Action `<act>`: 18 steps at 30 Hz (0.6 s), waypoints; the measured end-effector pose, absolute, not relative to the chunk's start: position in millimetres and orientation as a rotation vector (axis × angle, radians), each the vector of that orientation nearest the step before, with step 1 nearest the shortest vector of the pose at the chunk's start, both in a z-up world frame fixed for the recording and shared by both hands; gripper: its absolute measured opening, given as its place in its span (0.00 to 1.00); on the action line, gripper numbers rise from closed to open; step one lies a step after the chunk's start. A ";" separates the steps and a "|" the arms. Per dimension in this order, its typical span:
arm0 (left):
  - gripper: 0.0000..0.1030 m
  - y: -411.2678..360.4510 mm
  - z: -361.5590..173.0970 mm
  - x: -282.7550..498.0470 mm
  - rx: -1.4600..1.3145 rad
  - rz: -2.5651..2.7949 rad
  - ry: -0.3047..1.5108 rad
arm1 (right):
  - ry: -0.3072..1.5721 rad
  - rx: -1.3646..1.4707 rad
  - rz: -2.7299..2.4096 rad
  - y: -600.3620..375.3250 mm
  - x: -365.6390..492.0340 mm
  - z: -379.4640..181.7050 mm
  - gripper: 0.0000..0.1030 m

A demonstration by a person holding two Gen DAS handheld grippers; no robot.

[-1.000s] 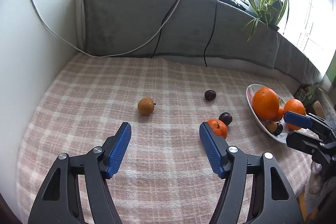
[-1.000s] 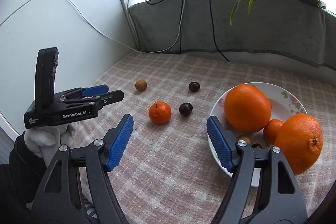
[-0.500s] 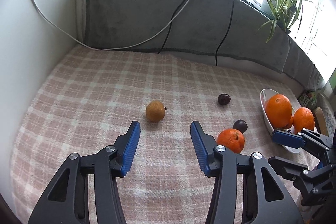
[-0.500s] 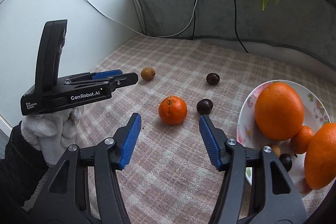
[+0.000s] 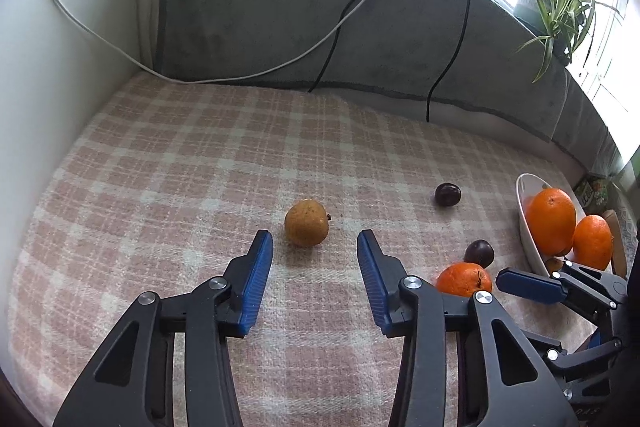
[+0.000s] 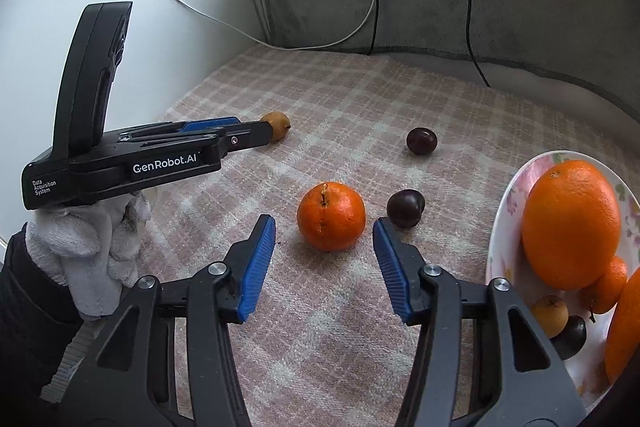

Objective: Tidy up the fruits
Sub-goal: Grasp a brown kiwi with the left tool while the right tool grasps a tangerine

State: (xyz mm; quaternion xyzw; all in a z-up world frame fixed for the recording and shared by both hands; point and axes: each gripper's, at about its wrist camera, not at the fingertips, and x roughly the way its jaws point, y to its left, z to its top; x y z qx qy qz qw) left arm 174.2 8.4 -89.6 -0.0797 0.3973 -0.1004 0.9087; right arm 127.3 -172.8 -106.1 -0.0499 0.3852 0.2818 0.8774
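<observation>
Left hand-held gripper (image 5: 315,247) nearer the brown fruit (image 5: 306,222) — jaws narrowing, right hand-held gripper (image 6: 324,231) likewise at the mandarin (image 6: 331,216).

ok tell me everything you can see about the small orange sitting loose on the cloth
The small orange is round, bright orange, with a dimpled peel. A short brown stem stands at its top and a thin line runs down its front like a split. It sits upright on the pink checked cloth, outside the plate. A dark plum lies close on its plate side, apparently not touching. The right gripper is lined up just in front of it, open, its jaws having just been closing, nothing between them yet.
</observation>
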 end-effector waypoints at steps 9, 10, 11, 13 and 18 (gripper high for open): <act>0.37 9.1 -95.9 189.9 -0.165 -0.192 0.839 | 0.818 -0.130 0.574 -166.9 132.4 -112.1 0.52; 0.36 8.8 -96.8 190.7 -0.164 -0.193 0.841 | 0.819 -0.130 0.575 -166.7 132.8 -112.4 0.50; 0.36 8.5 -97.9 191.5 -0.163 -0.194 0.845 | 0.821 -0.131 0.576 -166.1 133.3 -112.7 0.48; 0.36 7.6 -99.2 191.5 -0.159 -0.195 0.851 | 0.823 -0.139 0.575 -163.8 134.5 -113.7 0.46; 0.32 8.5 -103.9 195.4 -0.161 -0.188 0.860 | 0.819 -0.156 0.566 -162.3 134.6 -114.6 0.45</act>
